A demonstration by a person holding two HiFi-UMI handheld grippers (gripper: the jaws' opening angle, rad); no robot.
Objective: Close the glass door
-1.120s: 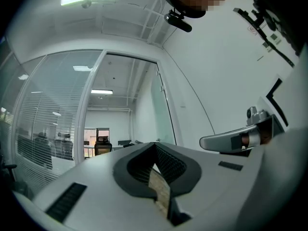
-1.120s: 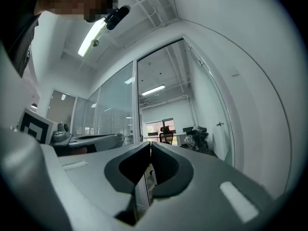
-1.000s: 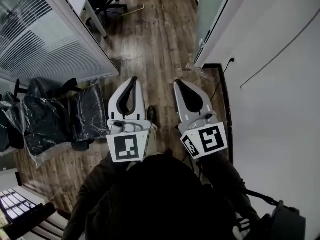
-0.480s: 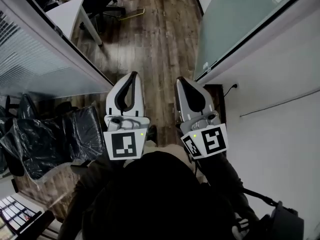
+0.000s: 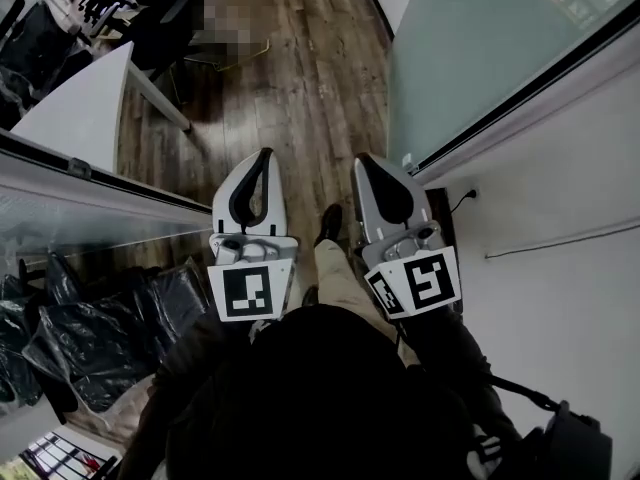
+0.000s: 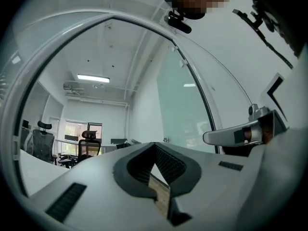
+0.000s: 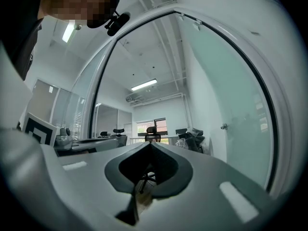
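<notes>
the glass door [image 5: 470, 48] stands ahead and to the right, its bottom edge running away along the floor, nearer the right gripper [image 5: 364, 160] than the left gripper [image 5: 264, 154], both with jaws pressed together, empty.

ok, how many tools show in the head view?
2: left tool centre-left, right tool centre-right, side by side over the wooden floor, both shut on nothing. None look hidden.

No readable text, label, brand or number shows in any view.
</notes>
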